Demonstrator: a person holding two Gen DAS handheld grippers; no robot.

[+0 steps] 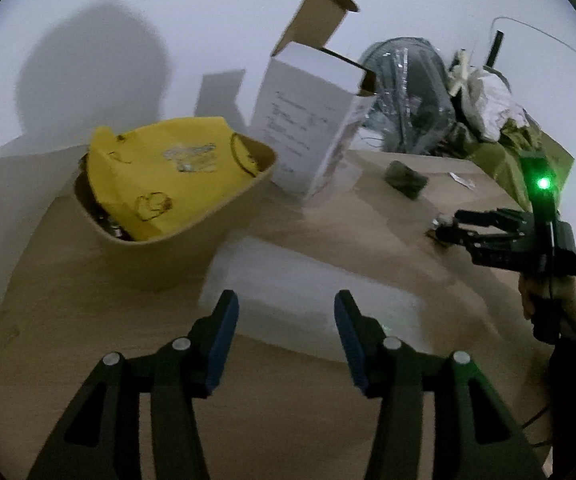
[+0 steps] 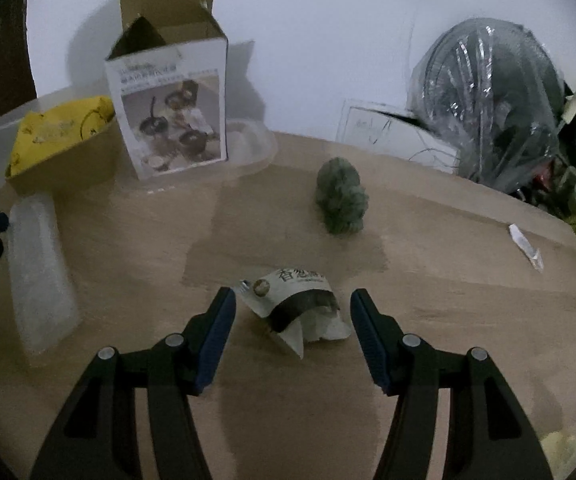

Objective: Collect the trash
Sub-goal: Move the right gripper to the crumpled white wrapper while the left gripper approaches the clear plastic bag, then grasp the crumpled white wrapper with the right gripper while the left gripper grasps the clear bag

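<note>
The right gripper (image 2: 291,308) hangs over the wooden table (image 2: 447,300), jaws spread wide and empty; a crumpled snack wrapper (image 2: 293,308) lies directly between the pads, untouched, long axis slanting across the gap; the left gripper (image 1: 284,316), also parted and empty, sits farther off.

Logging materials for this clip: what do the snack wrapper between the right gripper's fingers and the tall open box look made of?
Snack wrapper: thin printed paper or plastic film, matte; it is creased and crumpled, with a torn edge. Which of the two, the dim picture leaves open.
Tall open box: corrugated cardboard, brown on the raised flaps, with a smooth white printed face carrying a photo.
</note>
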